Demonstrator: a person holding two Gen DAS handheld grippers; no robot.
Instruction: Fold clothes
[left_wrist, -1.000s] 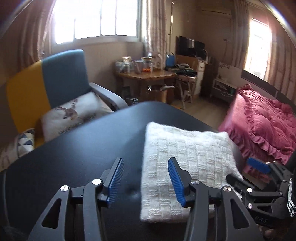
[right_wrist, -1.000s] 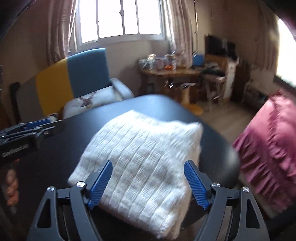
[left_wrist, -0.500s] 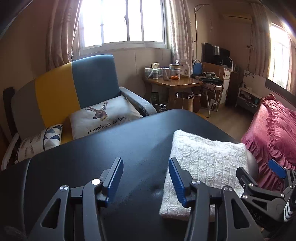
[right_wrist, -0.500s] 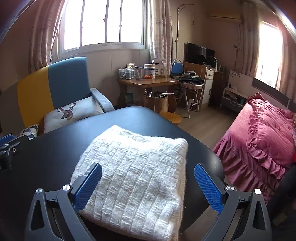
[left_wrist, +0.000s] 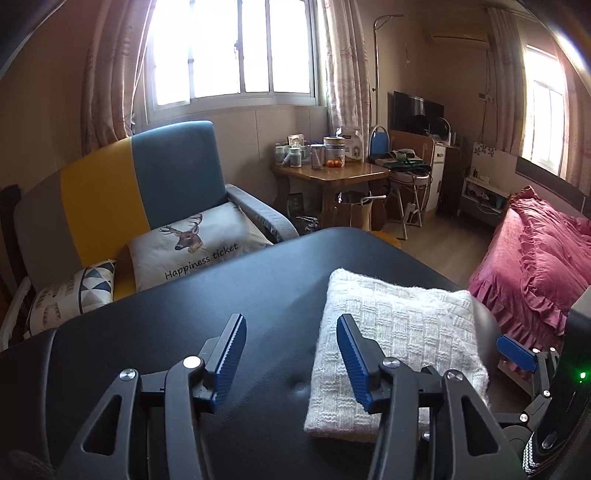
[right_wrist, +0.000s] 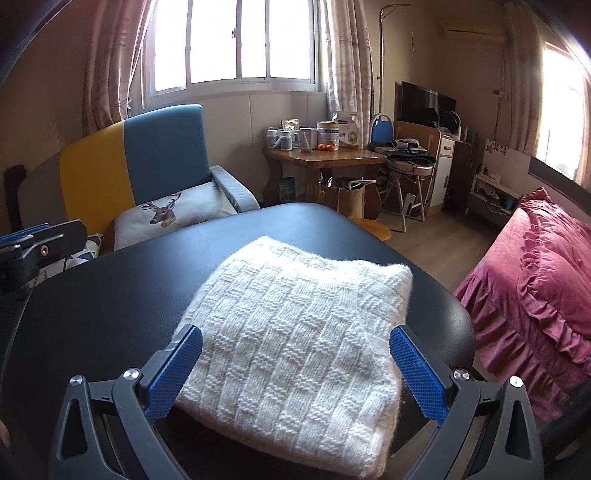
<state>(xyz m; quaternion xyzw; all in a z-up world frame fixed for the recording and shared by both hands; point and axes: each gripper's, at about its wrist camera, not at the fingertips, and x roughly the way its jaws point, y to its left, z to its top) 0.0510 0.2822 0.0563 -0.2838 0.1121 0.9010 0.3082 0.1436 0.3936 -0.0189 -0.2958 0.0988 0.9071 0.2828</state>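
Folded white sweater (right_wrist: 291, 354) on black table (left_wrist: 184, 314); right gripper (right_wrist: 295, 373) released above, left gripper (left_wrist: 291, 358) empty beside it; apparently finished — withdraw straight back.

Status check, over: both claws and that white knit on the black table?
Left claw open, empty. Right claw open, straddling white knit, no grip. Knit folded on black table. Nothing obstructing.

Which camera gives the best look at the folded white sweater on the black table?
The right wrist view: the folded white sweater fills the centre, its basket-weave knit and edges clear, lying between the open right gripper fingers. The left wrist view shows the sweater off to the right, partly hidden behind a finger of the left gripper.
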